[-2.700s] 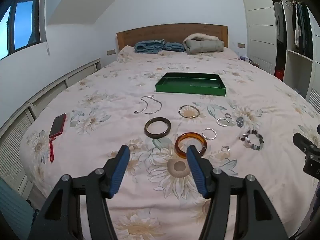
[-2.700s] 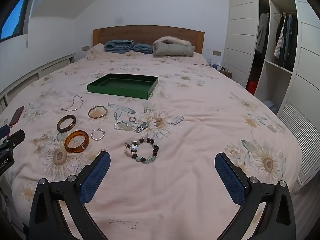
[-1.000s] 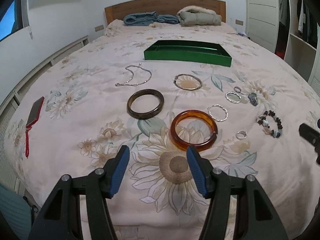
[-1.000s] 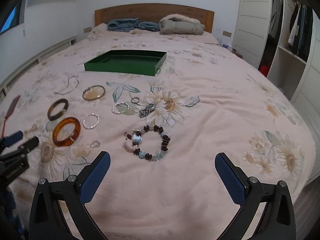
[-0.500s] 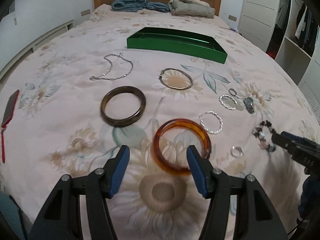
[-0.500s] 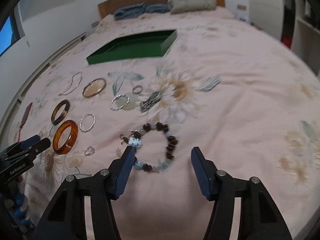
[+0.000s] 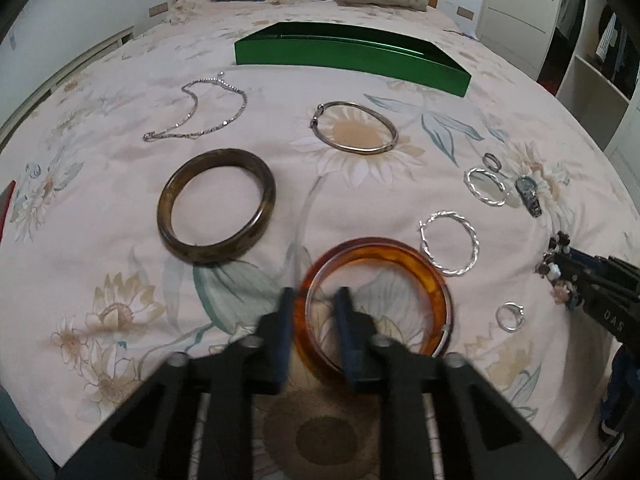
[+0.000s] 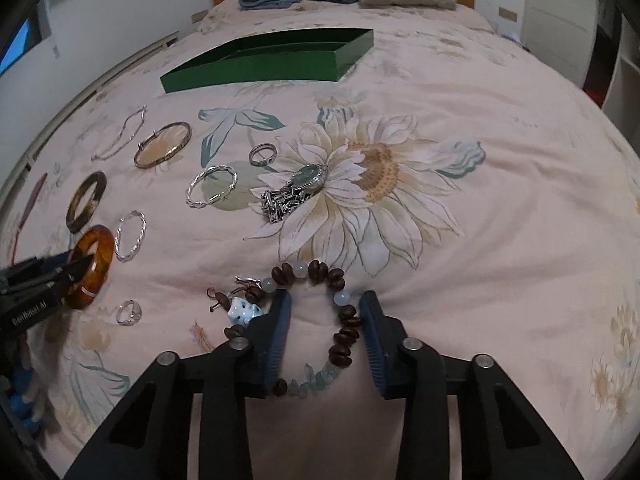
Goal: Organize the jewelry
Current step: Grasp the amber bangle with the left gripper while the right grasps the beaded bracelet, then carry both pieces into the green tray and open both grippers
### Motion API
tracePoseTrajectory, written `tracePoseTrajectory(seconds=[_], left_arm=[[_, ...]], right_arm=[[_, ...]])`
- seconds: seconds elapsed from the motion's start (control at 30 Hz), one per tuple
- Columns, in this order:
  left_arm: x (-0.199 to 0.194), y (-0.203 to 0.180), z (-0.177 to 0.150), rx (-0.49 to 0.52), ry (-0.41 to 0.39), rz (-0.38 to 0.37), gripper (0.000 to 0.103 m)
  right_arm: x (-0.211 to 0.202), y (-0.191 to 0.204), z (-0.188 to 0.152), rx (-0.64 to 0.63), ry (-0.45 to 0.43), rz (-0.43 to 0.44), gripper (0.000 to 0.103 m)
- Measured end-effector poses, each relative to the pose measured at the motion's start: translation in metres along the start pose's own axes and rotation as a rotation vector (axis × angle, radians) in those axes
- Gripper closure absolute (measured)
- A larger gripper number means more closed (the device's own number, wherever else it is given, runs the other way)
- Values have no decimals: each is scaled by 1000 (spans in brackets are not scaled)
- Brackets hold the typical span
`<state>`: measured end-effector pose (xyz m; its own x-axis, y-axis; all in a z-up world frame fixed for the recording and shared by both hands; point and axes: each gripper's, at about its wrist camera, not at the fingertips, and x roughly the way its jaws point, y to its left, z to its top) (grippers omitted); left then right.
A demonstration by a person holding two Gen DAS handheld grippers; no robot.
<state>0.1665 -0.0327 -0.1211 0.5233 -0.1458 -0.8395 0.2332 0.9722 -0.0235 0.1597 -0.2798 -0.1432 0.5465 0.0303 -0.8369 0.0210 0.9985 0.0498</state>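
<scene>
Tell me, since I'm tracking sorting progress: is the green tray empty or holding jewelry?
Apparently empty: the green tray shows only bare green floor in the right wrist view, though the near wall hides some.

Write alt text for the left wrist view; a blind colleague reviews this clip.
The left gripper, jaws just closing, straddles the near rim of an amber bangle on a floral bedspread. Other bracelets, rings and a chain lie around it, with a green tray beyond.

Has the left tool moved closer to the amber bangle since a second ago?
Yes. The left tool has advanced toward the green tray; its jaws, just closing, now straddle the amber bangle's near rim.
</scene>
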Motion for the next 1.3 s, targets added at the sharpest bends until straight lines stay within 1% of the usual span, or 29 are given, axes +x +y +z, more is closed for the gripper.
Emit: tracePoseTrajectory(seconds=[0.03,0.07,0.13,0.23,0.37,0.43,0.53,0.6,0.67,0.7,0.8,0.87,0.9,0.93,0.97,1.0,1.07,1.17,1.27,1.3], left_arm=[[-1,0,0,3,-2,0,92],[-4,-1,-1,13,-12,8,92],[-13,-4,-2,34,-37,30,93],[-31,-5,1,47,-78,34,94],[-51,-2,18,54,-133,34,94],[-58,2,34,49,-156,28,94],[-66,9,71,40,-198,23,94],[-68,13,99,33,-222,22,94],[-66,16,125,26,-240,30,94],[-63,19,140,20,-246,36,94],[-44,25,193,4,-254,63,94],[-28,26,219,6,-255,91,94],[-19,27,231,7,-253,103,94],[-6,27,244,3,-245,111,94],[5,27,254,0,-237,111,94],[19,28,264,-6,-225,110,94],[45,28,278,-16,-193,95,94],[87,24,293,-3,-139,93,94],[121,19,295,21,-100,113,94],[128,19,296,22,-91,117,94]], right_arm=[[-1,1,0,-10,-9,-1,87],[-2,1,0,-13,-14,0,93],[-8,0,-1,-16,-32,3,93],[-25,1,2,-31,-76,-2,94],[-54,4,19,-57,-154,-18,94],[-67,6,35,-73,-194,-25,94],[-79,8,64,-95,-237,-25,94],[-83,12,89,-111,-265,-30,94],[-82,17,121,-123,-295,-29,94],[-81,19,131,-123,-303,-28,94],[-65,30,179,-118,-316,-3,94],[-45,43,216,-111,-320,31,94],[-41,48,223,-107,-321,47,94],[-30,53,238,-106,-322,71,94],[-18,59,253,-107,-322,90,94],[-9,62,261,-104,-319,107,94],[21,66,281,-97,-300,156,94],[71,58,295,-76,-231,140,94],[126,37,300,-46,-137,47,94],[137,30,301,-38,-119,20,94]])
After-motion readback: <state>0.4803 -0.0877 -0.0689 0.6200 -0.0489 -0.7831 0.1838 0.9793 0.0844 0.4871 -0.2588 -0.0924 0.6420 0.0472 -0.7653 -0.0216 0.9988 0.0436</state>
